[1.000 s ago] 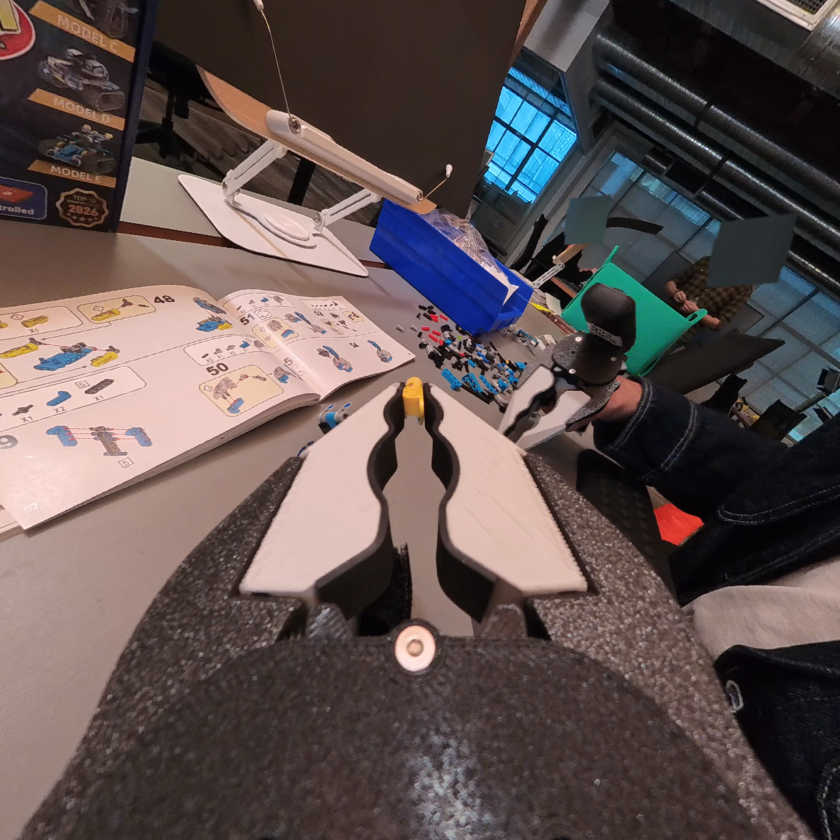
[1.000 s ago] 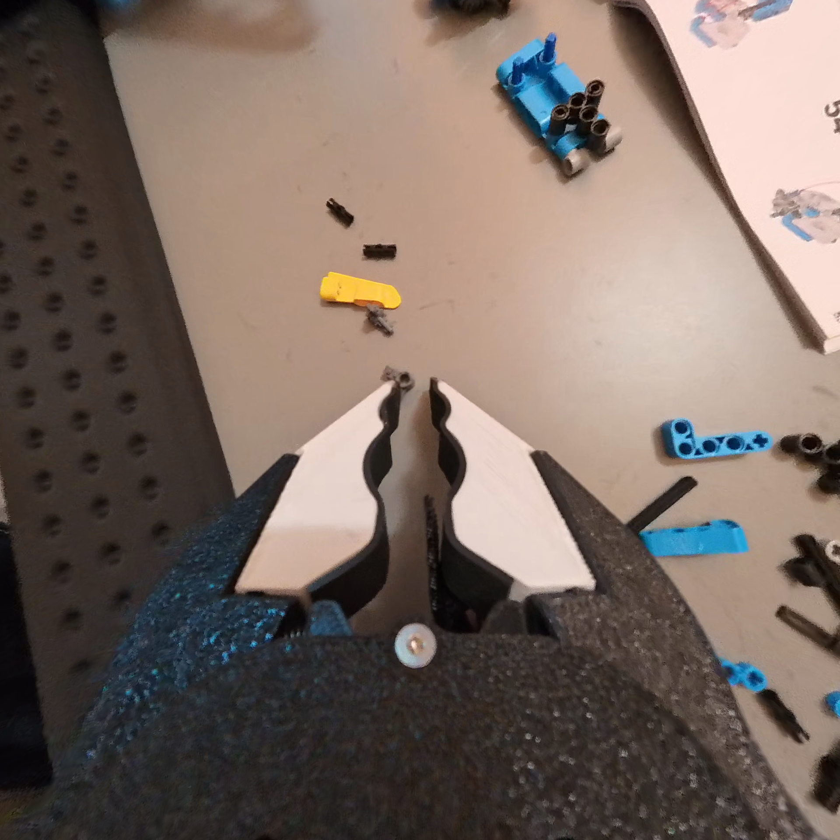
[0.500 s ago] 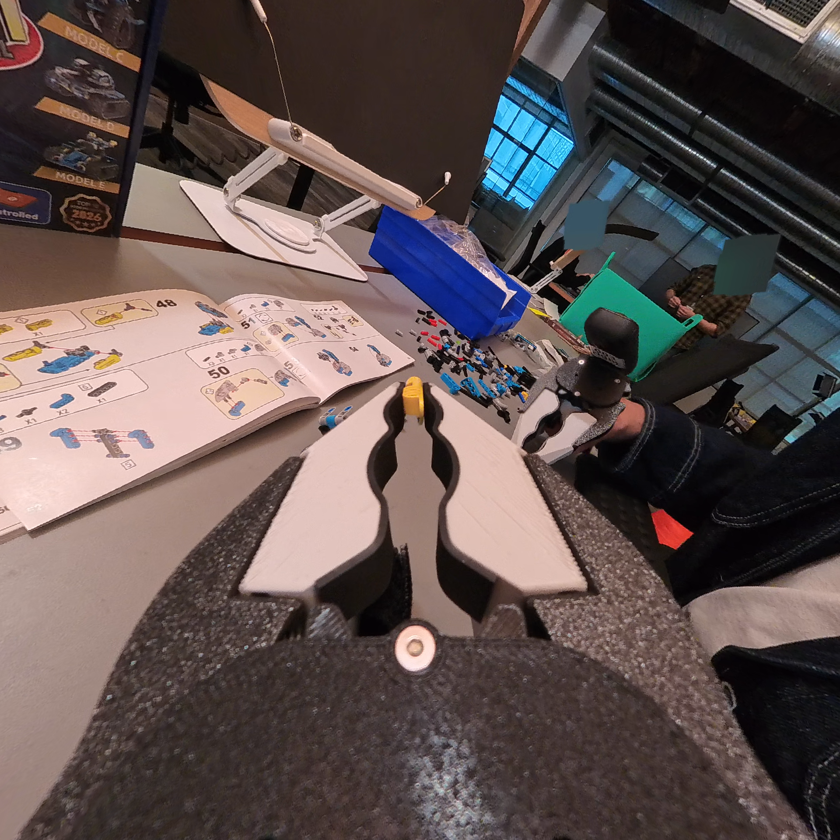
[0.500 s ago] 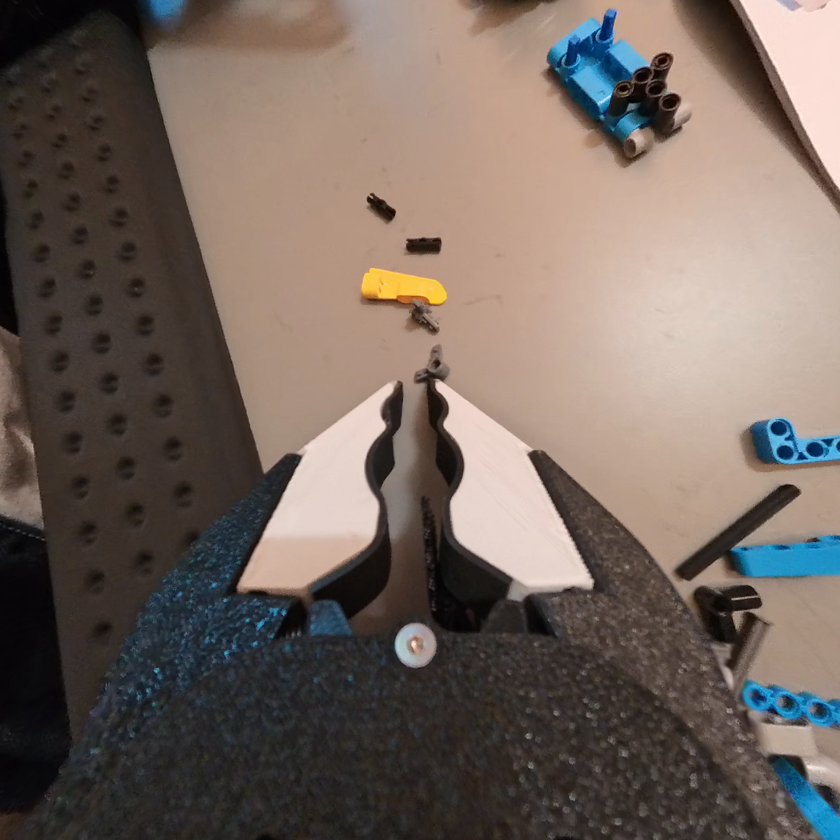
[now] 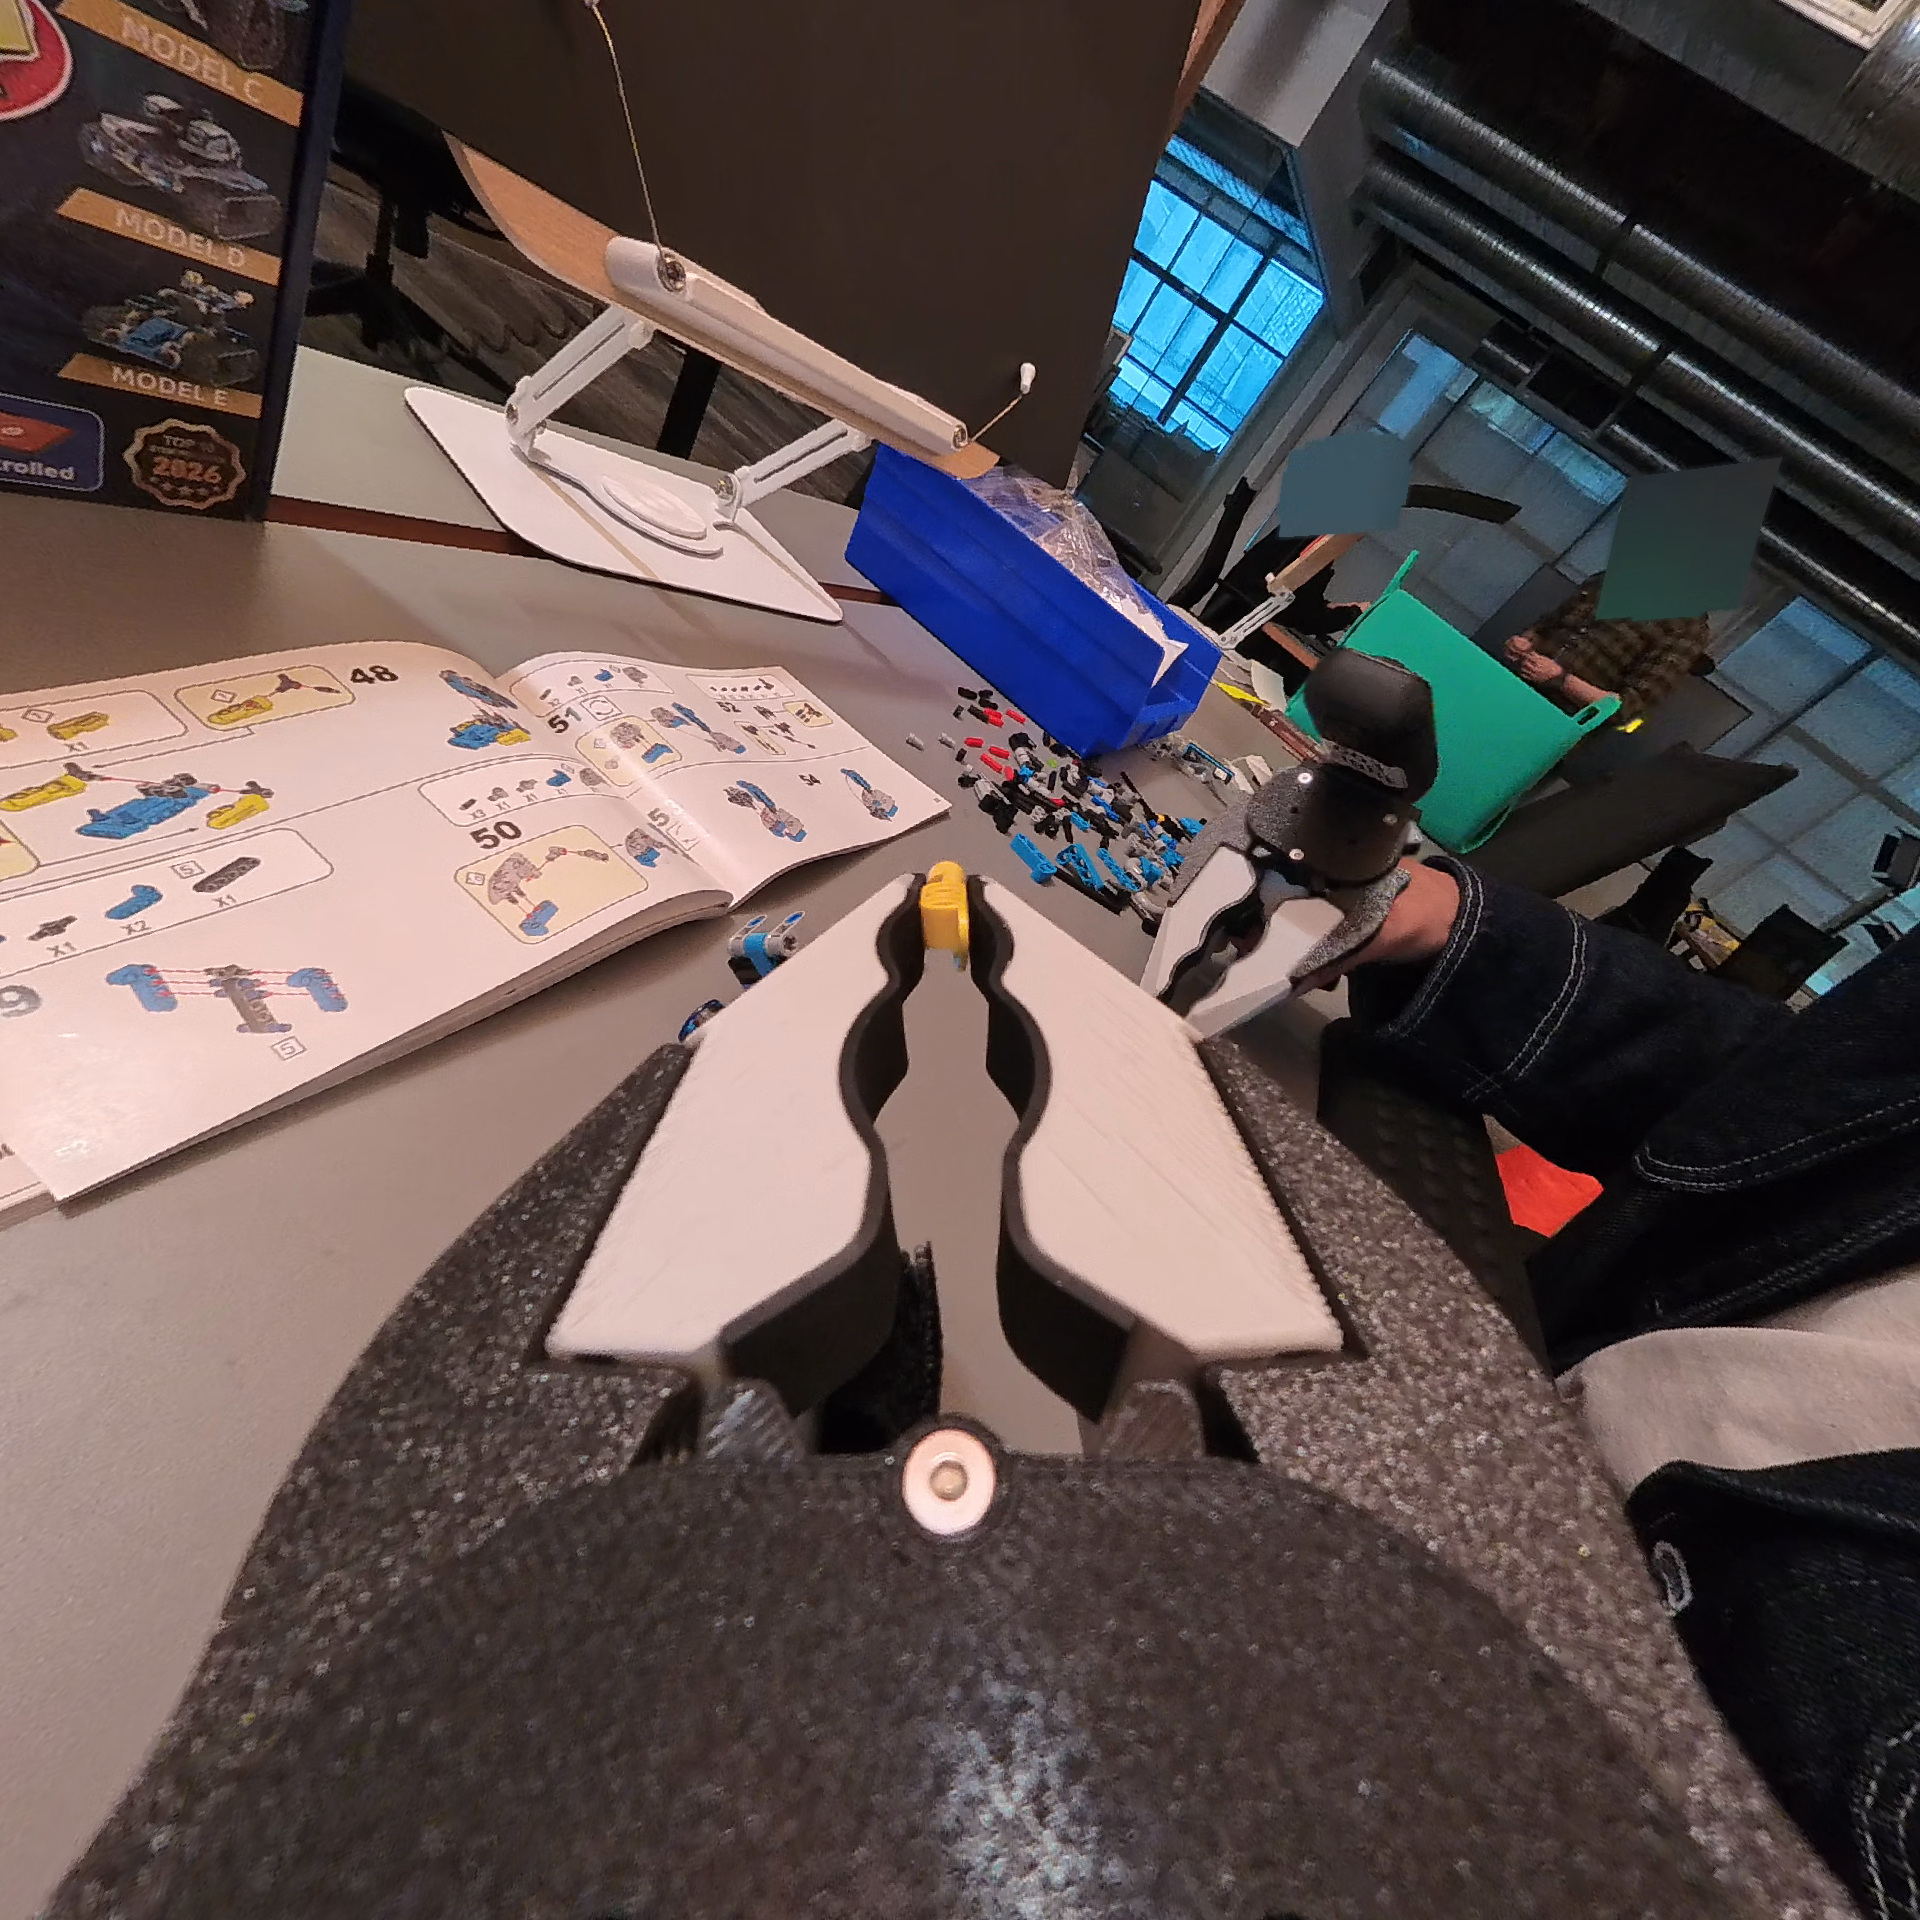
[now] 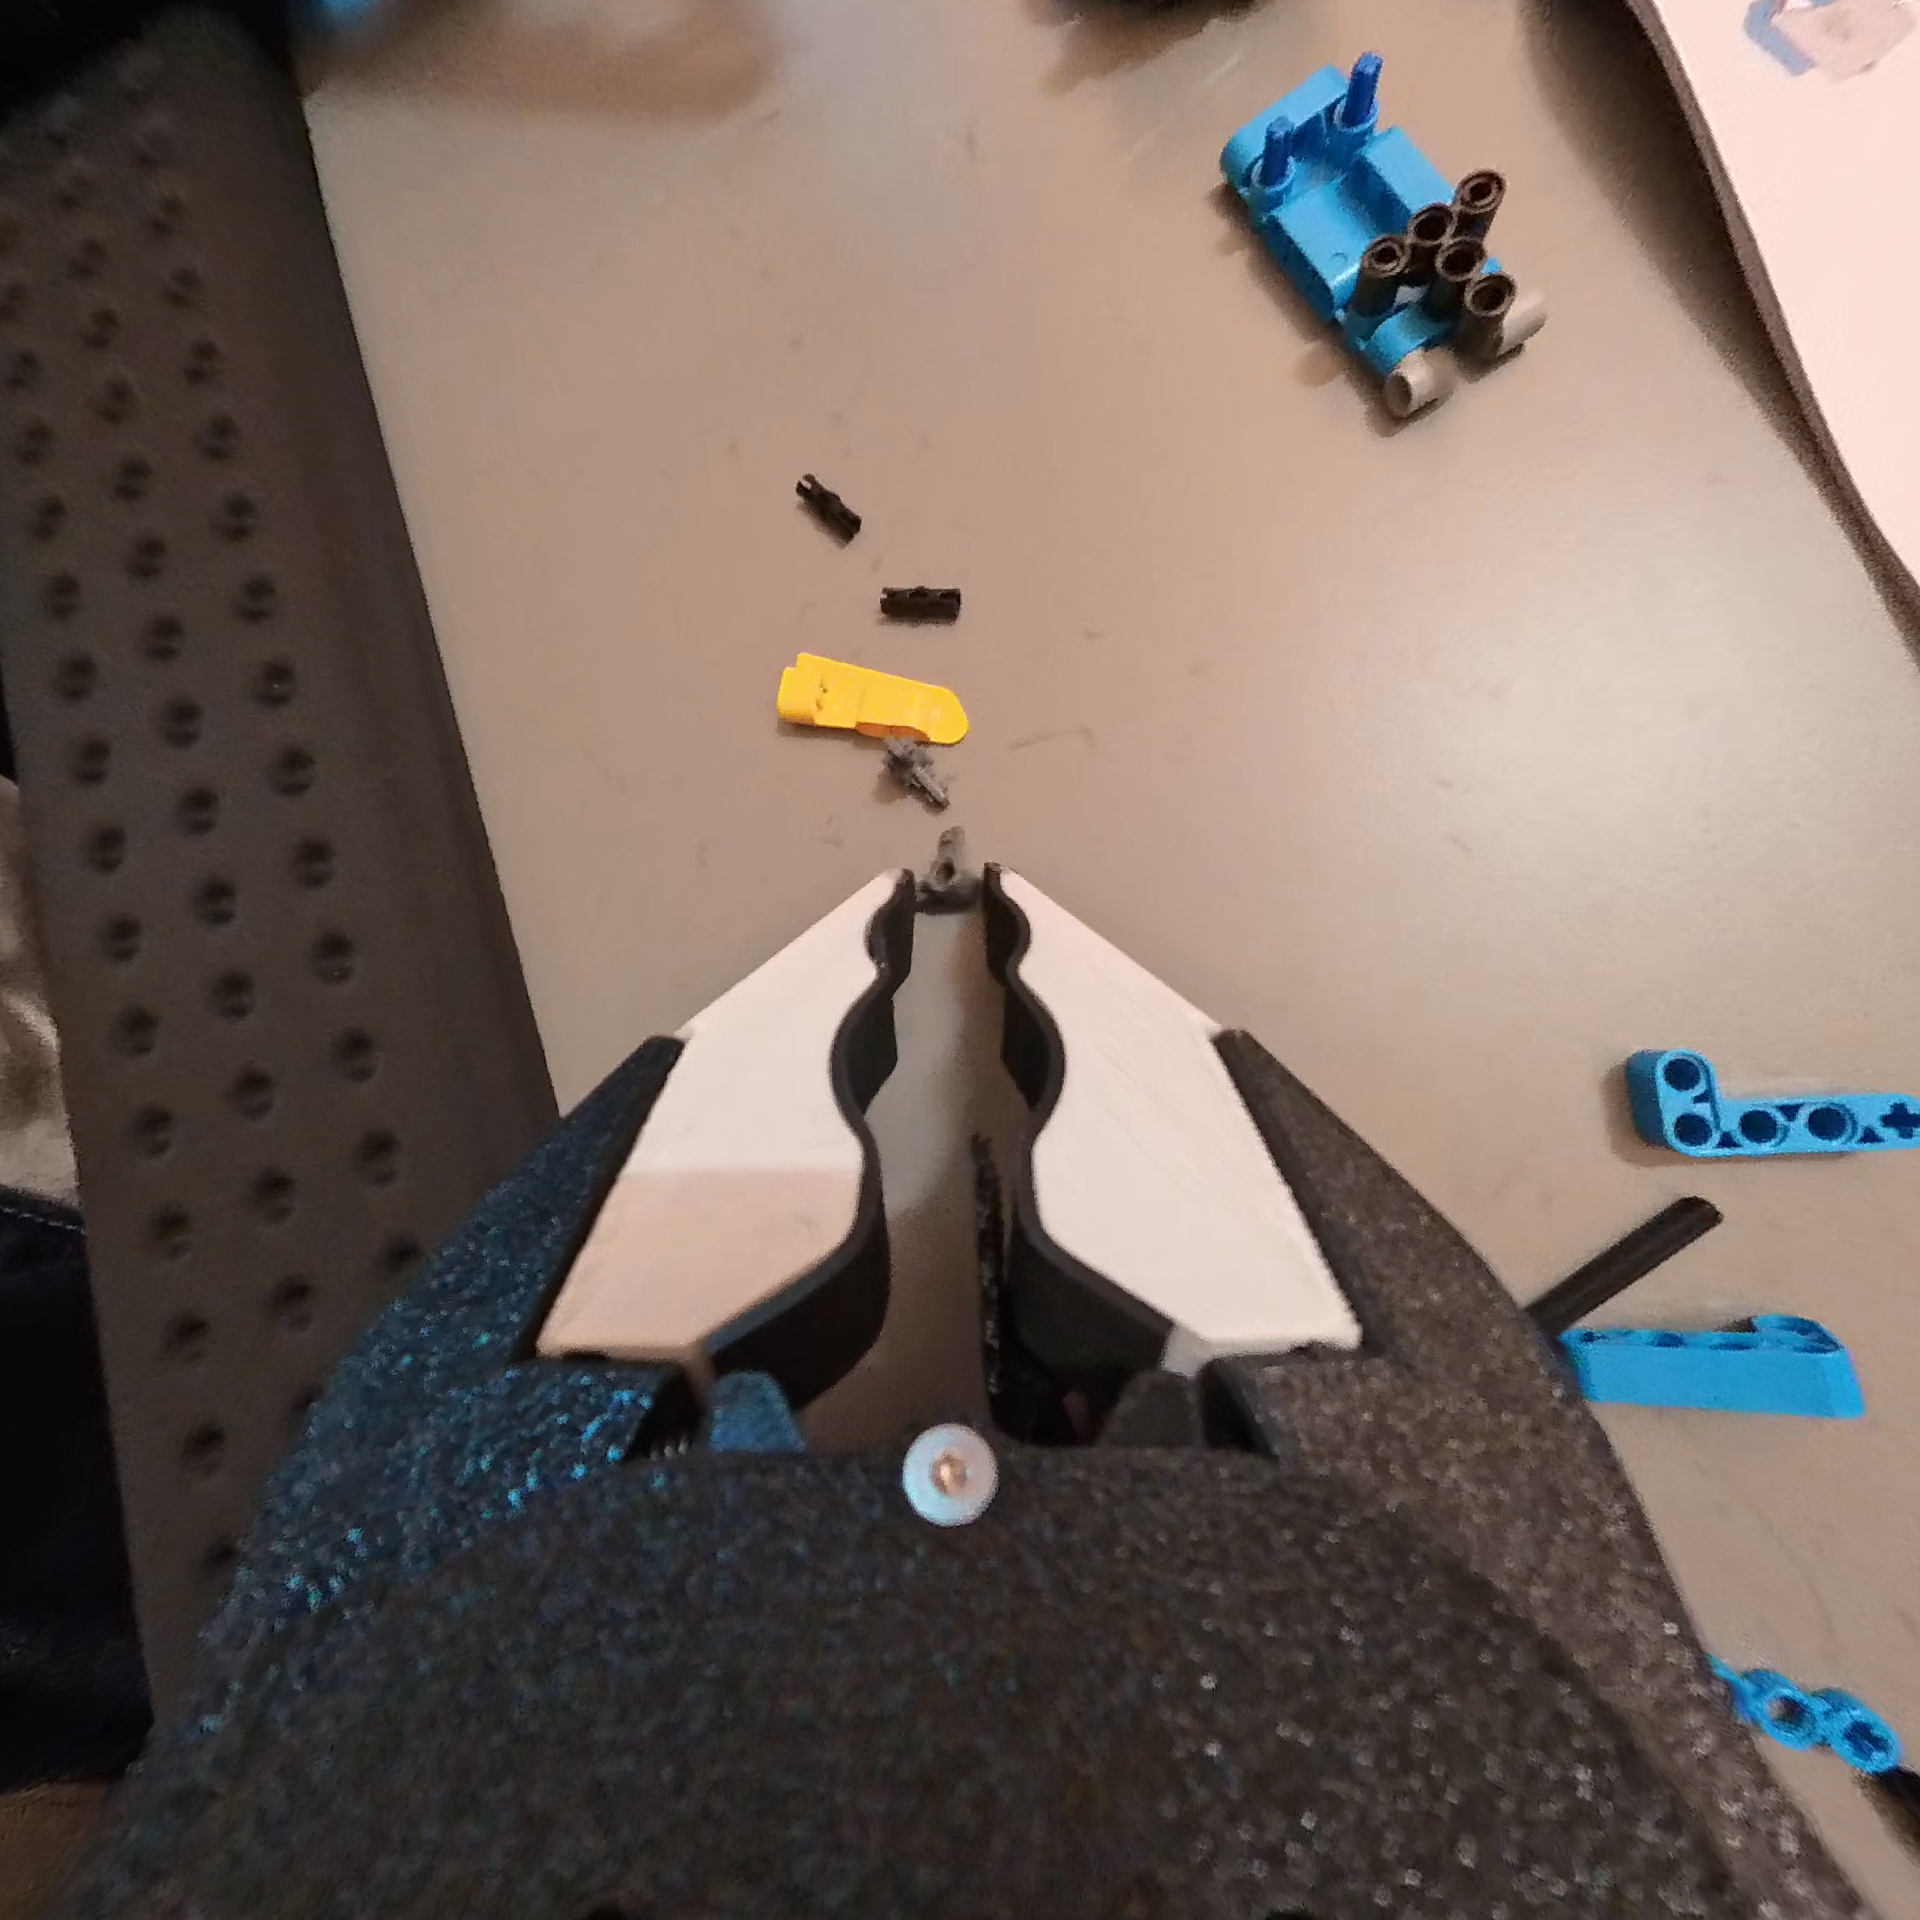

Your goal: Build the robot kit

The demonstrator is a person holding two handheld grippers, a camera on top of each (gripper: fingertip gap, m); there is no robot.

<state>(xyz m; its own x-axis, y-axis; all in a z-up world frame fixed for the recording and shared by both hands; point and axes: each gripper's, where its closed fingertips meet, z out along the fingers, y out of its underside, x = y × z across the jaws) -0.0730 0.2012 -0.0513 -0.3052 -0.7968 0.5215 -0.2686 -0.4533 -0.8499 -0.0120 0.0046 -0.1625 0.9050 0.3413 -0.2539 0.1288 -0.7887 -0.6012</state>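
since a second ago the right gripper (image 6: 948, 883) has closed in on a small grey pin (image 6: 943, 871), which lay loose just off its left tip and now sits pinched between the tips, jaws narrow. in the left view that gripper (image 5: 1210, 992) has swung in from the parts pile (image 5: 1081, 821) toward the left one.

the left gripper (image 5: 945, 914) hovers above the table (image 5: 260, 1351), jaws narrow, clamped on a yellow piece (image 5: 943, 904) that stands upright at the tips.

open tabletop lies ahead and to the right of the right gripper; on its left a dark perforated mat (image 6: 187, 727) borders the table edge. just ahead lie a second grey pin (image 6: 916, 777), a flat yellow part (image 6: 871, 707) touching it, and two black pins (image 6: 920, 603) beyond. a blue block assembly (image 6: 1371, 249) with black tubes sits farther off, near the booklet edge (image 6: 1829, 260). blue beams (image 6: 1766, 1117) lie to the right.

the open booklet (image 5: 364, 831) spreads left of the left gripper, with a blue bin (image 5: 1018, 613) and a white stand (image 5: 644, 499) behind. the fingers (image 5: 748, 1164) are smooth white plastic with wavy black inner pads; the housings are grainy black.
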